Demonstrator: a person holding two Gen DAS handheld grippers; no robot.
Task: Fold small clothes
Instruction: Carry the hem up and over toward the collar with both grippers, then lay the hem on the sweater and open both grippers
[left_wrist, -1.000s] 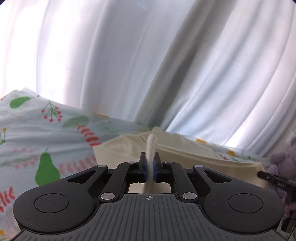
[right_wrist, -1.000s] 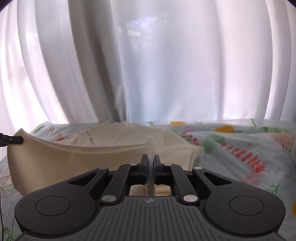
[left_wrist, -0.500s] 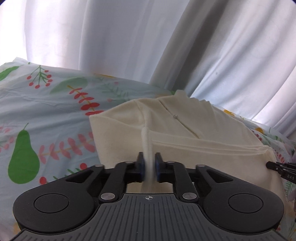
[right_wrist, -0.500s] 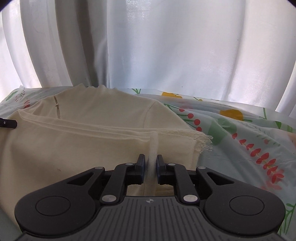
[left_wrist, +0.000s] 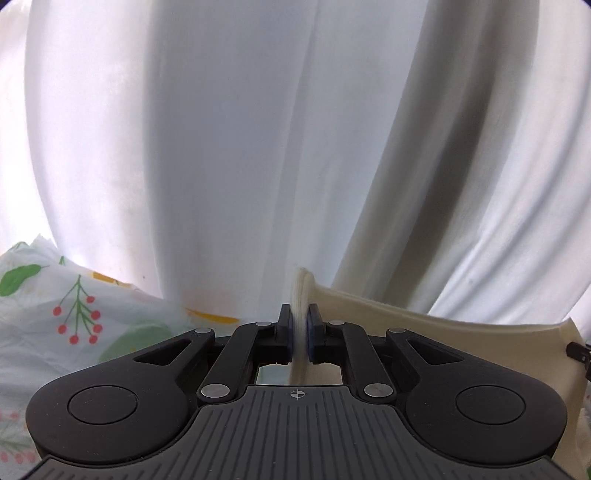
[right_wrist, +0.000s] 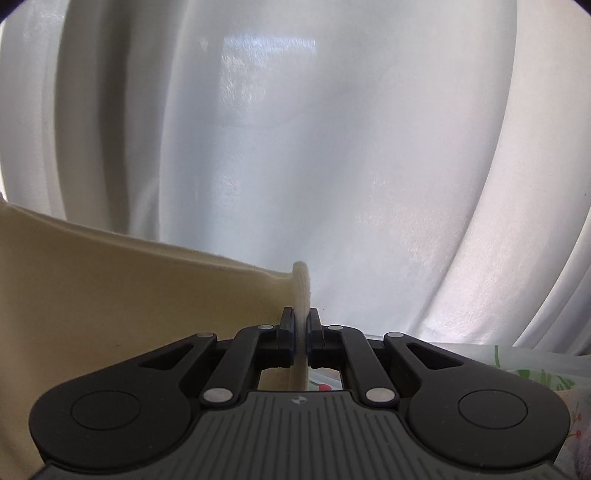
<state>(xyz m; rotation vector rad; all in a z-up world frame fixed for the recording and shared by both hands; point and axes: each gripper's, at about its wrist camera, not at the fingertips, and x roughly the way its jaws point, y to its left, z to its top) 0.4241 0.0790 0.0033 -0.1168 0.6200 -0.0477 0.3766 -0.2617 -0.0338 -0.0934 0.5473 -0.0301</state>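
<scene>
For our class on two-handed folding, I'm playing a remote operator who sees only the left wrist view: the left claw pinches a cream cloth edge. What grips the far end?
Observer: The right claw, shut on the cream garment by a bunched edge.
Operator: Which way does the fabric run from there?
Observer: To the left in the right wrist view, its top edge stretched across.
Operator: What lies past that claw?
Observer: A white curtain, close ahead, with a strip of printed bedsheet at lower right.

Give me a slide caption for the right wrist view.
Right gripper pinches a cream garment before white curtains.
</scene>
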